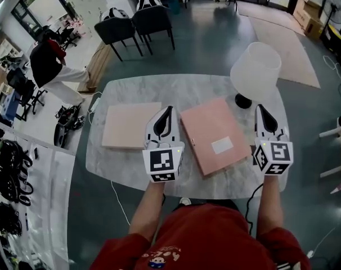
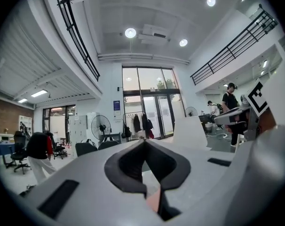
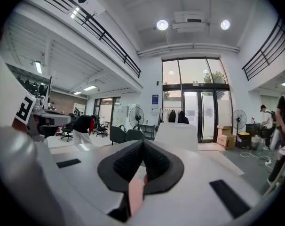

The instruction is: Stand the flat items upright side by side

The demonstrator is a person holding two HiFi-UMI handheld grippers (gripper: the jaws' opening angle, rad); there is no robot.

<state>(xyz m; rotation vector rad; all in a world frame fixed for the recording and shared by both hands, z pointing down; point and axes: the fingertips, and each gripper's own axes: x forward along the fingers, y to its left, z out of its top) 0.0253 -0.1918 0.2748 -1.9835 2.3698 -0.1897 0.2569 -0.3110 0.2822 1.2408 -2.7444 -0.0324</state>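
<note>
The left gripper [image 1: 169, 111] and the right gripper [image 1: 261, 109] are closed, and nothing is held. The lamp [image 1: 255, 66] could be knocked over when the pink flat item [image 1: 212, 134] beside it is stood up.

No word or number can be read anywhere. The pink flat item [image 1: 214, 135] bears a white label [image 1: 221, 145] toward its five o'clock corner, with print too small to tell. The cube [image 1: 162, 162] on the left gripper [image 1: 169, 111] and the second cube [image 1: 272, 157] on the right gripper [image 1: 261, 109] show black-and-white square markers, which are patterns rather than letters. A blue sign [image 2: 116, 105] hangs at nine o'clock of the glass doors [image 2: 152, 112] and is illegible. The red shirt [image 1: 204, 241] carries a small print [image 1: 159, 259] at its seven o'clock, also unreadable.
</note>
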